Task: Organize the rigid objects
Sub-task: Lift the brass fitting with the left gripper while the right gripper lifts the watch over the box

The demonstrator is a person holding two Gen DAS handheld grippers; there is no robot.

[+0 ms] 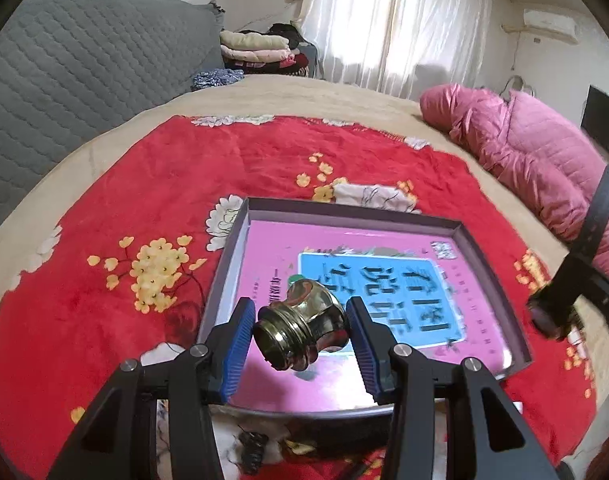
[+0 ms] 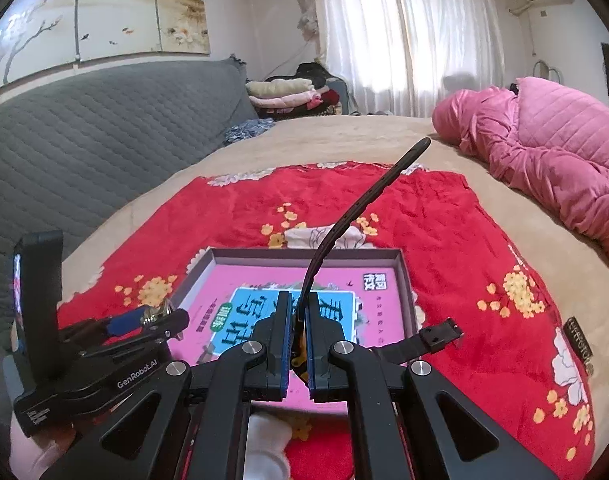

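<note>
A shallow grey box (image 1: 484, 256) holding a pink book (image 1: 272, 248) lies on a red floral blanket. My left gripper (image 1: 300, 336) has its blue pads on both sides of a brass threaded knob (image 1: 300, 324), held over the box's near left part; it shows at the left of the right wrist view (image 2: 156, 316). My right gripper (image 2: 298, 332) is shut on a black watch (image 2: 300, 344), whose strap (image 2: 364, 204) sticks up and away; the buckle end (image 2: 436, 336) hangs to the right. The right gripper with the watch shows at the right edge of the left wrist view (image 1: 556, 316).
The red blanket (image 1: 152, 184) covers a beige bed. A pink quilted jacket (image 1: 536, 160) lies at the far right. A grey padded headboard (image 1: 84, 76) runs along the left, with folded clothes (image 1: 256, 48) behind. A dark hair clip (image 1: 252, 446) lies near the box's front edge.
</note>
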